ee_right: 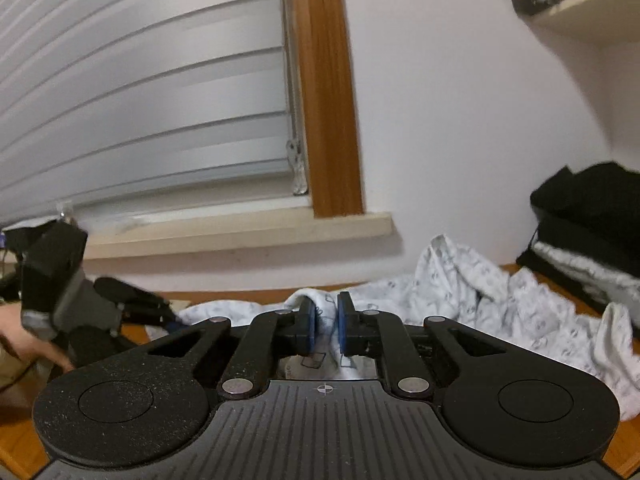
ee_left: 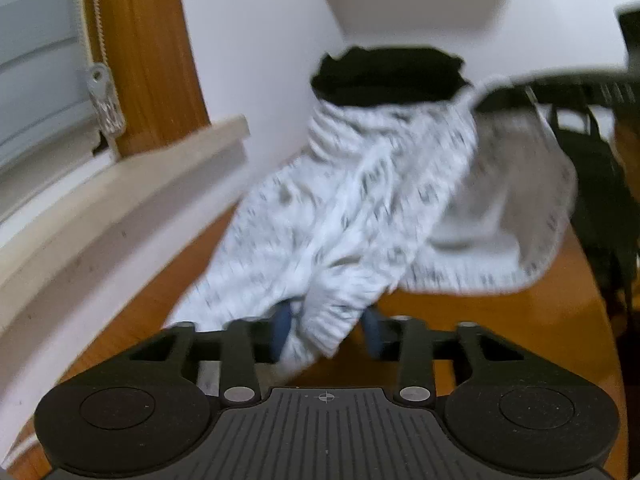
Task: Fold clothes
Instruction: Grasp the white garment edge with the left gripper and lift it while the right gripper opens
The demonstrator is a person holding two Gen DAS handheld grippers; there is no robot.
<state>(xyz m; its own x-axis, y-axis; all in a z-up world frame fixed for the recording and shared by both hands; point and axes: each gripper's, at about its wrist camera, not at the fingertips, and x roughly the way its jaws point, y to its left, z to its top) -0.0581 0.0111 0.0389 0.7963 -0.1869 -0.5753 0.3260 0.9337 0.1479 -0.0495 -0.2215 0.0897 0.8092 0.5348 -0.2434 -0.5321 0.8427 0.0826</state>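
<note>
A white garment with a small grey print (ee_left: 360, 208) hangs stretched above the wooden table (ee_left: 500, 320). My left gripper (ee_left: 328, 328) is shut on a bunched edge of it, and the cloth fills the gap between the blue pads (ee_left: 282, 332). In the right wrist view the same garment (ee_right: 480, 292) lies rumpled on the table. My right gripper (ee_right: 325, 312) is shut on a fold of it between its blue pads (ee_right: 310, 320). The left gripper (ee_right: 60, 280) and the hand holding it show blurred at the left edge of that view.
A folded stack topped by black clothes (ee_right: 592, 208) sits against the wall at the right, also visible as a black garment (ee_left: 388, 76). A window sill (ee_right: 240, 232), blinds (ee_right: 140, 100) and a wooden frame (ee_right: 328, 100) run behind the table. A bookshelf (ee_right: 580, 4) hangs at upper right.
</note>
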